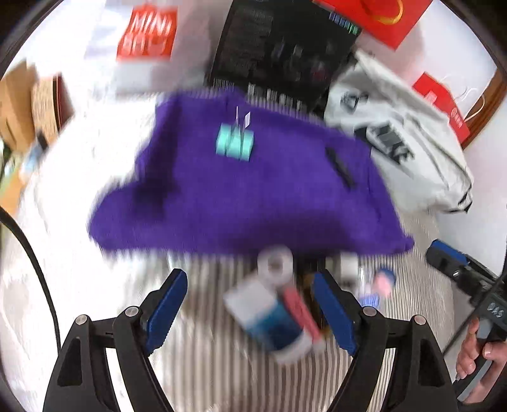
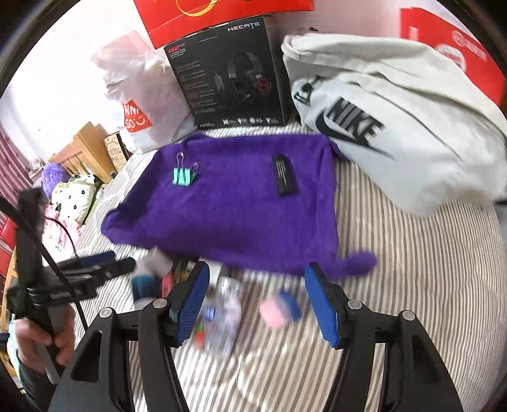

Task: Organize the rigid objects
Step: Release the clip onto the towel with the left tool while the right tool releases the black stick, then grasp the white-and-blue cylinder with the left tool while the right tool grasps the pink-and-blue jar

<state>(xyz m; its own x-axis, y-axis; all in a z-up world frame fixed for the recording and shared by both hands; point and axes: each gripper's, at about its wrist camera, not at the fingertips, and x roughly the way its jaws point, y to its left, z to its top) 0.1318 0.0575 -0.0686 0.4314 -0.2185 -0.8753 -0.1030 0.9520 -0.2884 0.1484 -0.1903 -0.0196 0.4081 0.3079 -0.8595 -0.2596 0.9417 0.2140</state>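
A purple cloth (image 1: 247, 187) (image 2: 234, 202) lies on the striped bed. On it rest two teal binder clips (image 1: 235, 142) (image 2: 183, 176) and a flat black bar (image 1: 339, 167) (image 2: 285, 178). In front of the cloth, blurred, lie a blue-and-white tube (image 1: 269, 317), a white tape roll (image 1: 275, 263), a pink-and-blue item (image 1: 384, 280) (image 2: 280, 309) and a small clear bottle (image 2: 226, 313). My left gripper (image 1: 250, 309) is open over the tube. My right gripper (image 2: 256, 302) is open over the bottle and the pink item.
A black headset box (image 2: 231, 76), a white sports bag (image 2: 396, 117), a plastic shopping bag (image 2: 142, 104) and red bags (image 1: 380, 16) stand behind the cloth. A hand (image 2: 44, 342) holds the other gripper at the left; wooden furniture (image 2: 85, 149) lies beyond the bed.
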